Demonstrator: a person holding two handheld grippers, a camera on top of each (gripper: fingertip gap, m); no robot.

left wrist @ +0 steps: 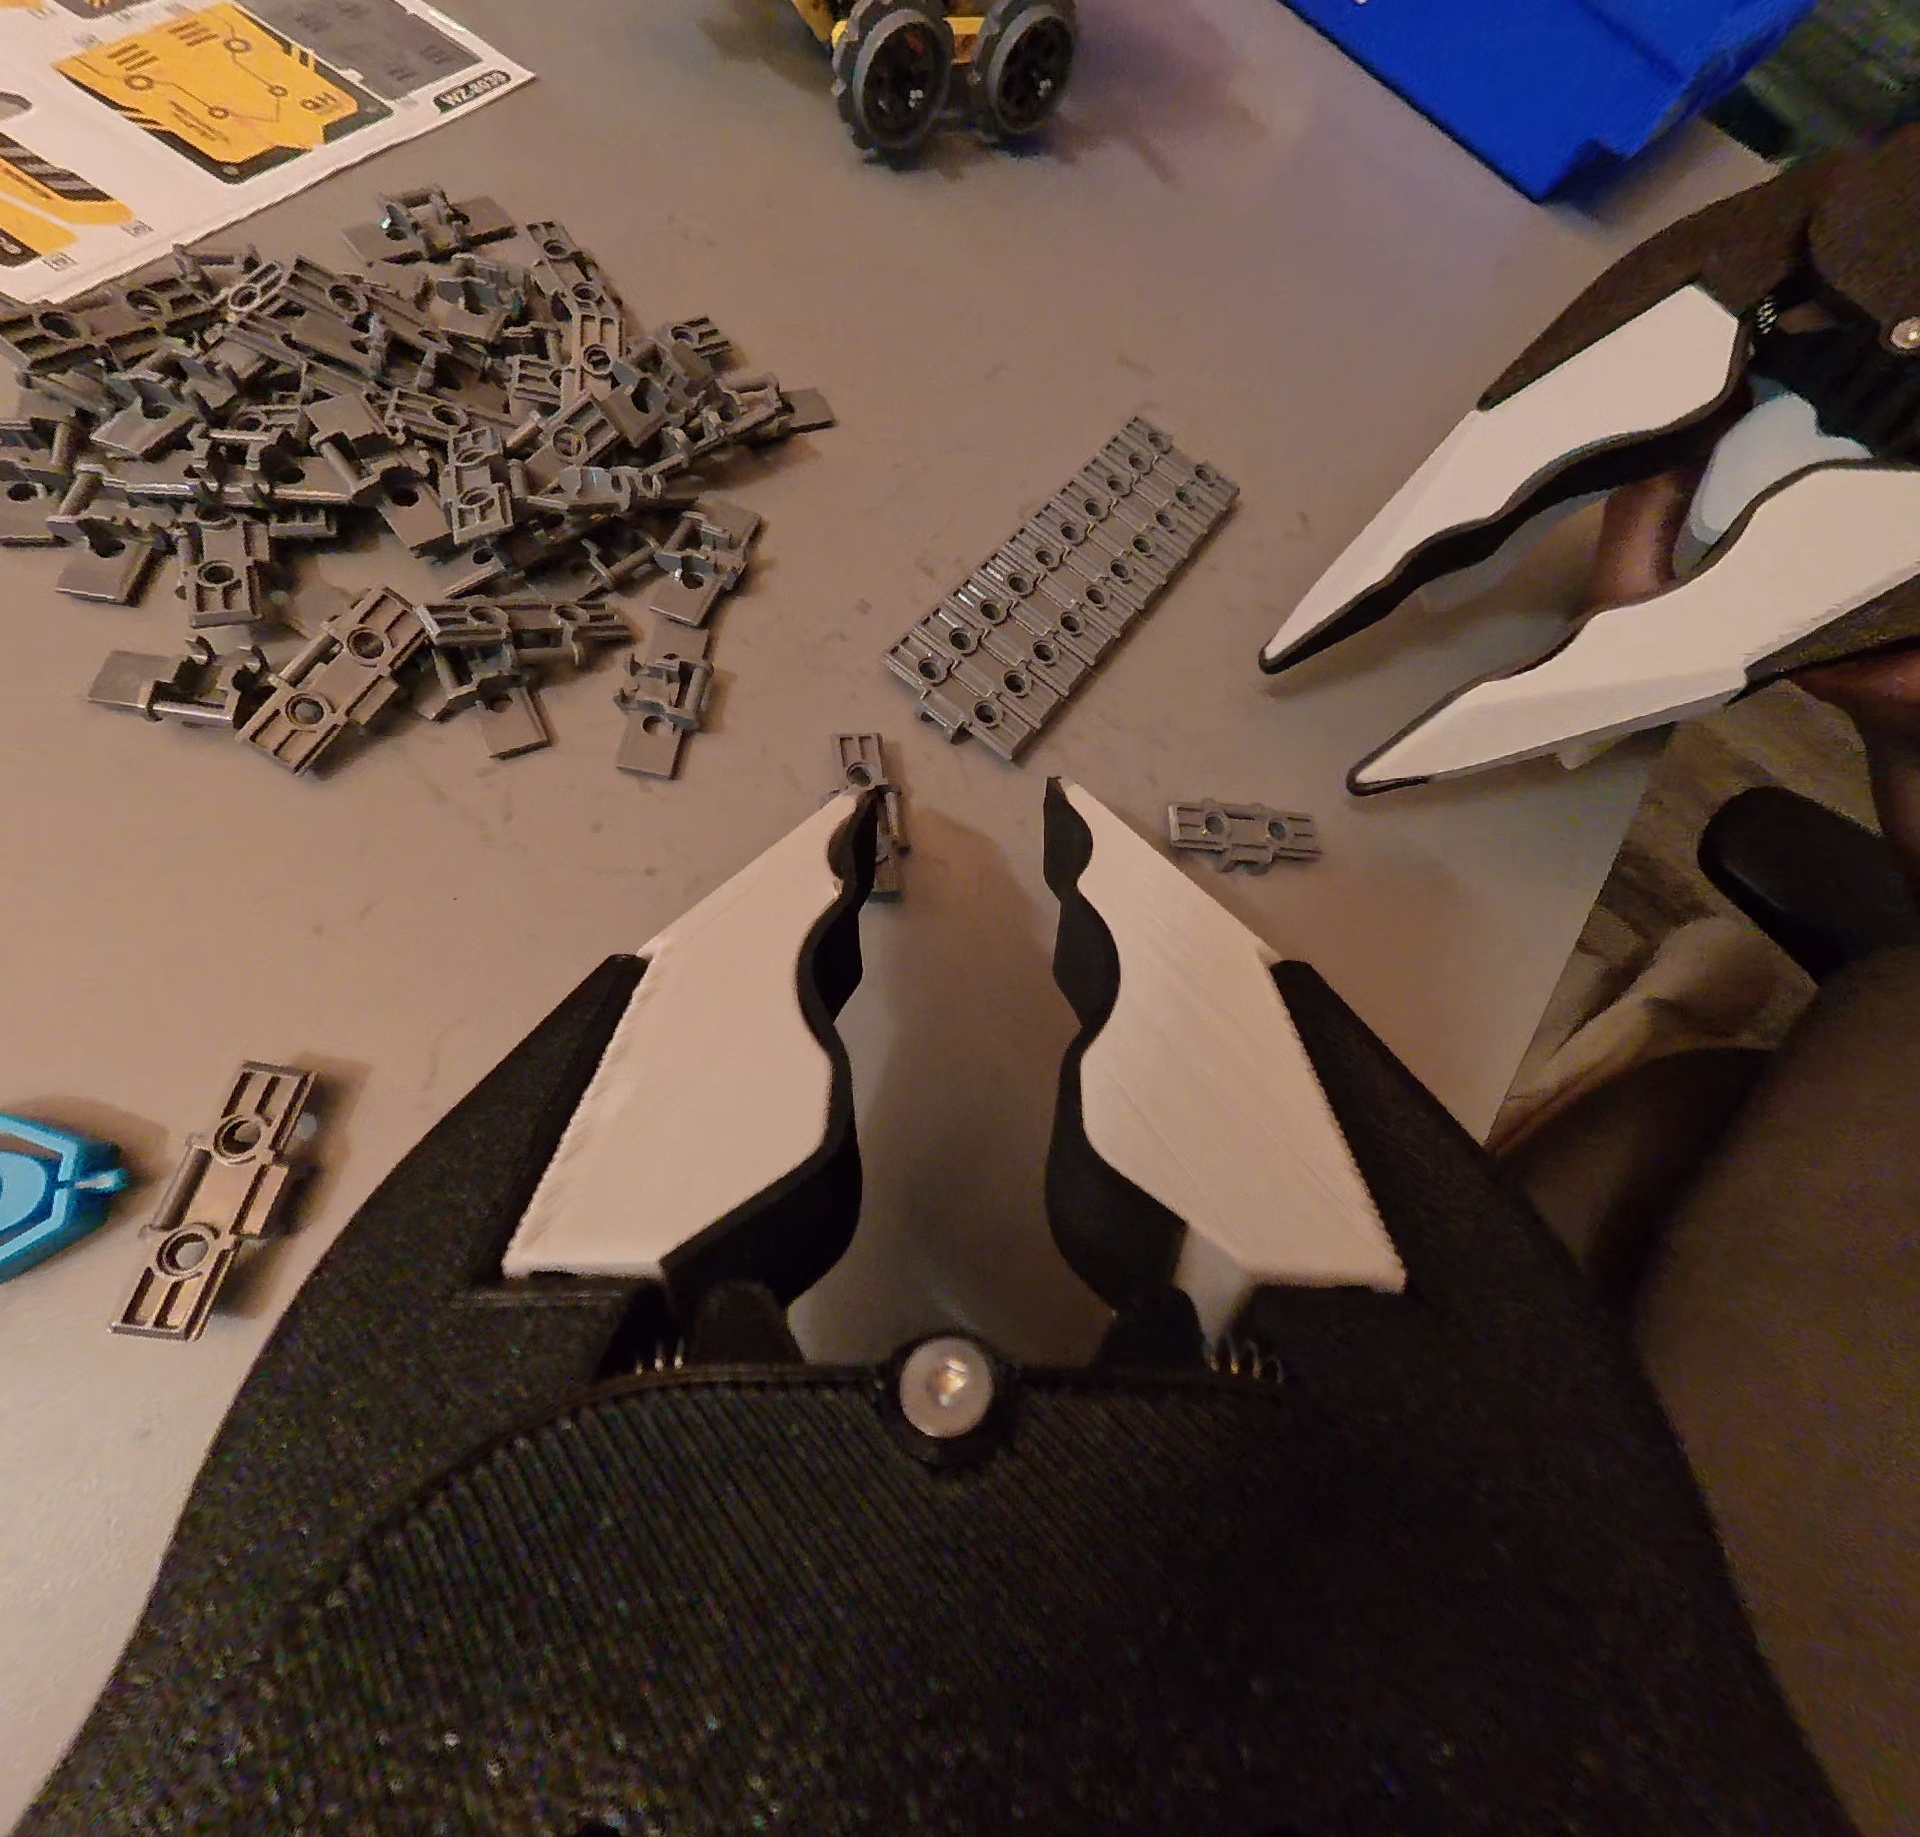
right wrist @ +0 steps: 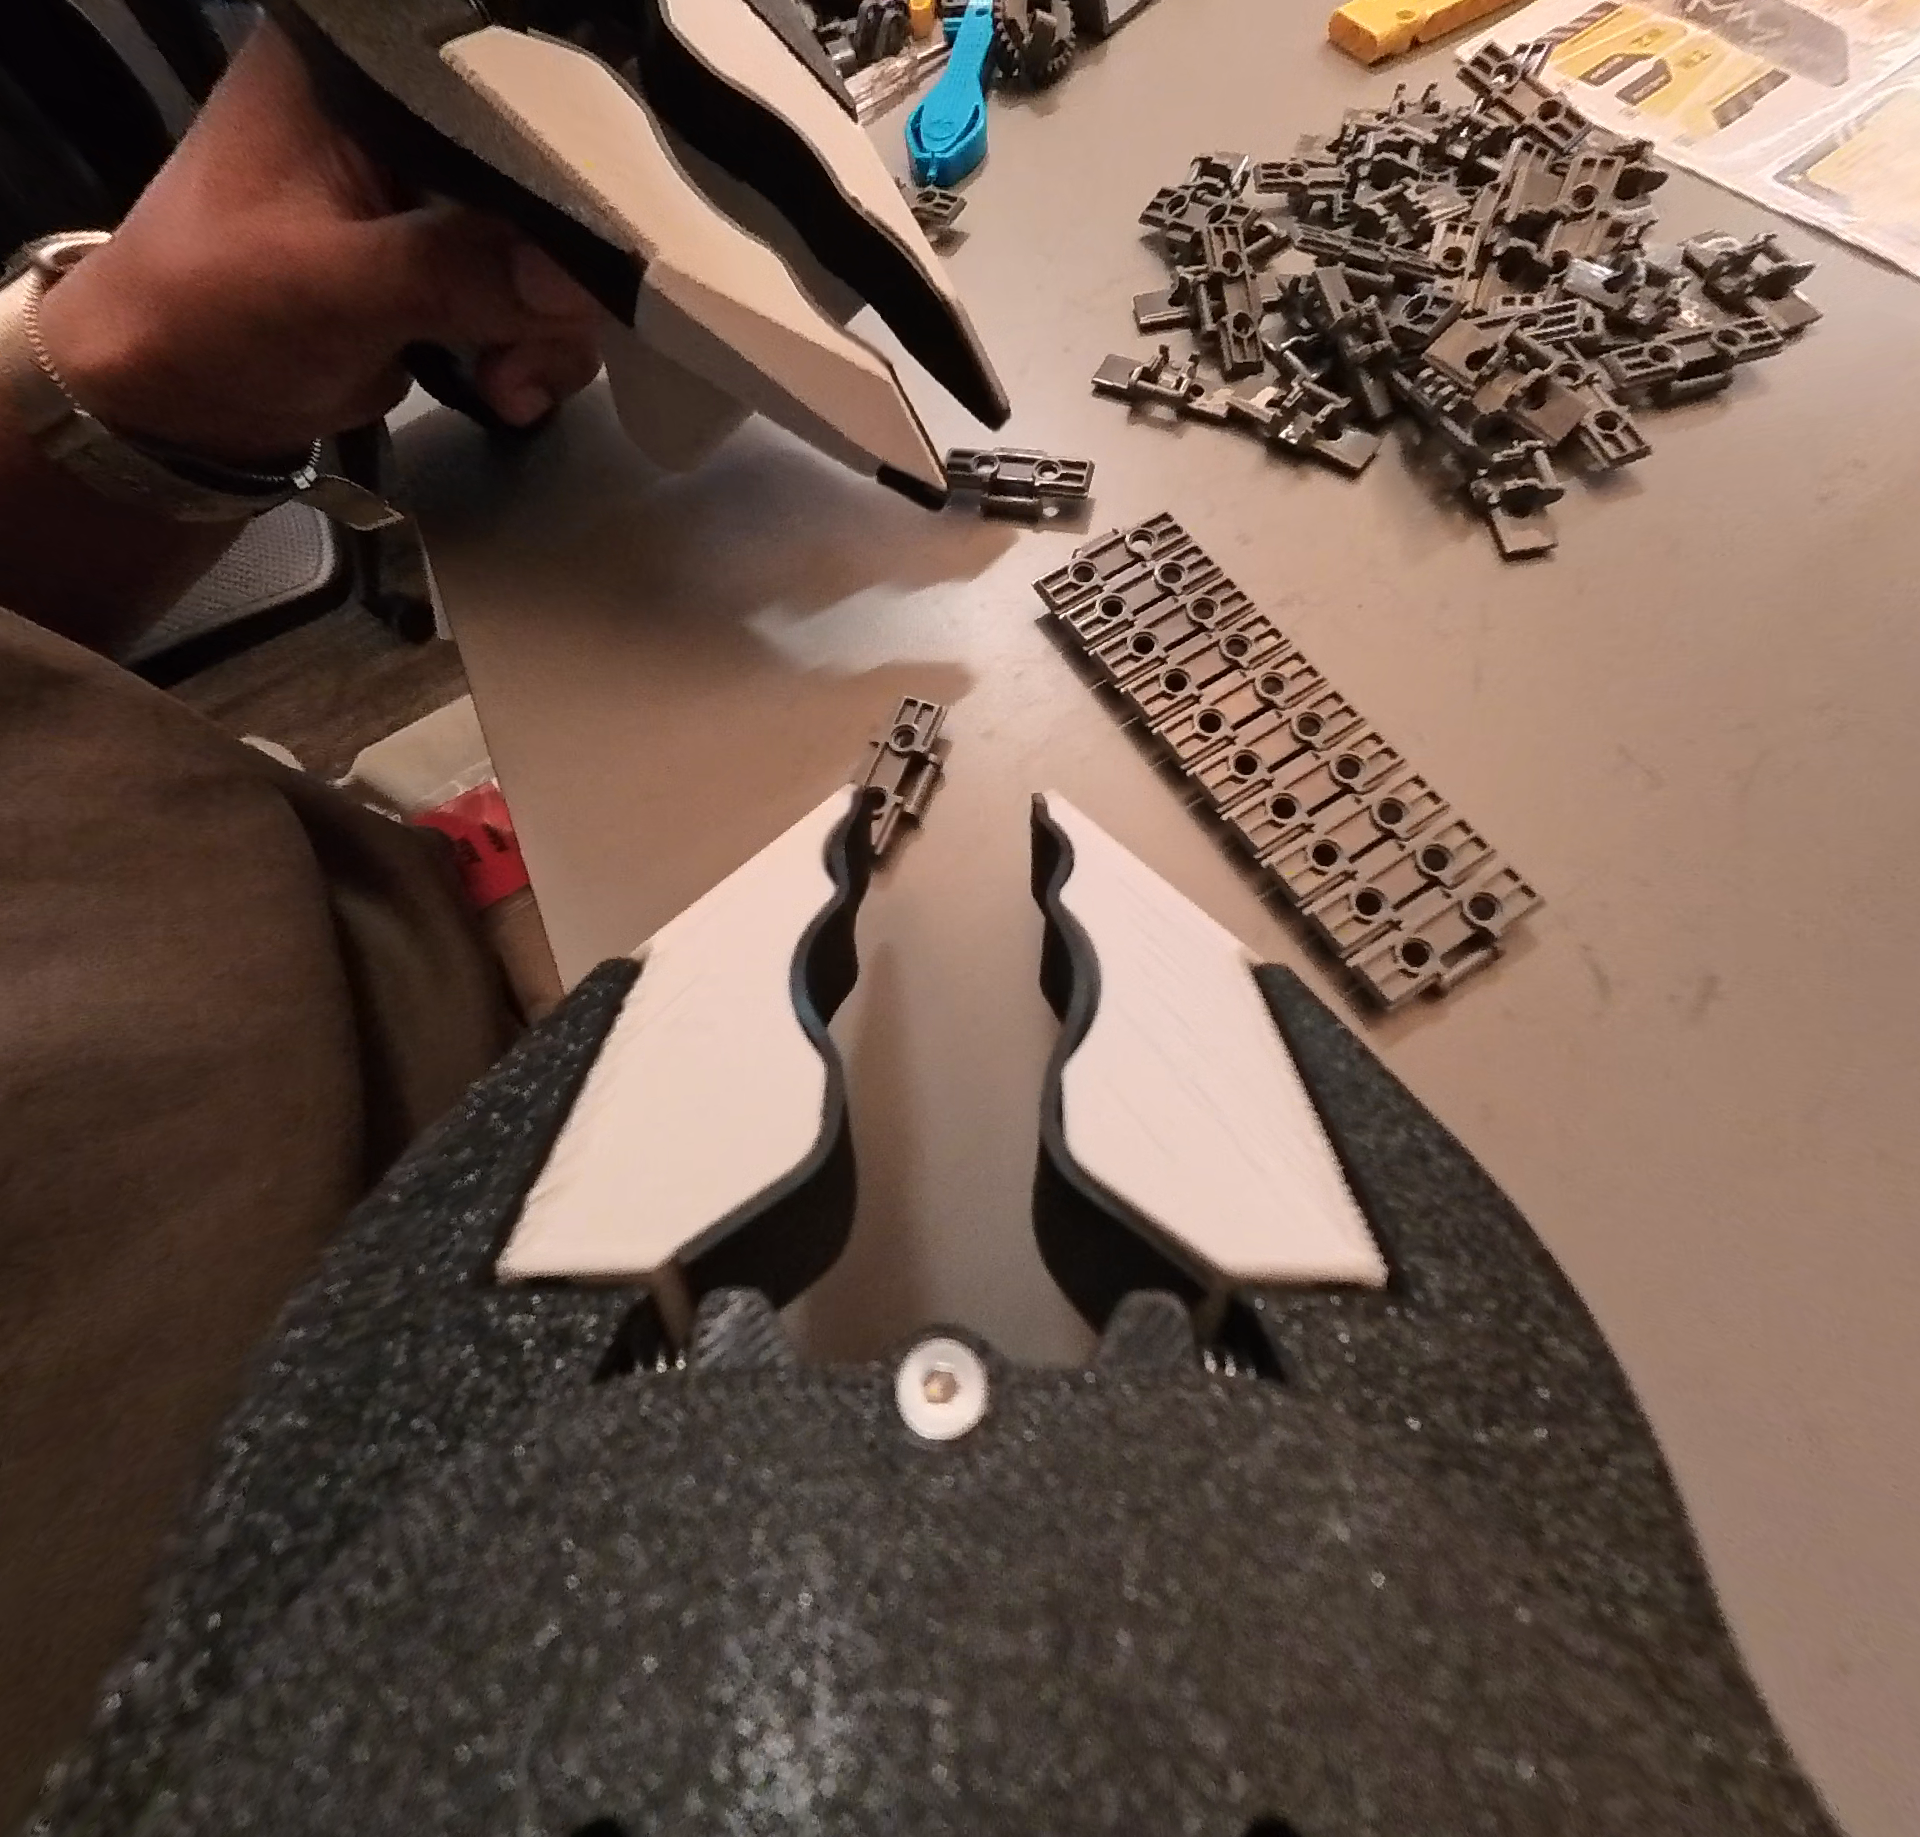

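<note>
Left claw (left wrist: 951,790) gapes, tip touching a link (left wrist: 868,811); right claw (right wrist: 945,800) gapes empty beside a second link (right wrist: 904,764) near the table (left wrist: 1039,229) edge. Links look light and stiff; pinch the long sides.

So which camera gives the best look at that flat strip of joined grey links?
The right wrist view: the joined strip lies close and large, every hole plain. The left wrist view shows the whole strip too, but farther off and smaller, beside the loose pile.

Probably a hobby workbench, grey table (left wrist: 1039,281), toy track links (left wrist: 364,457), blue bin (left wrist: 1558,52)
</note>
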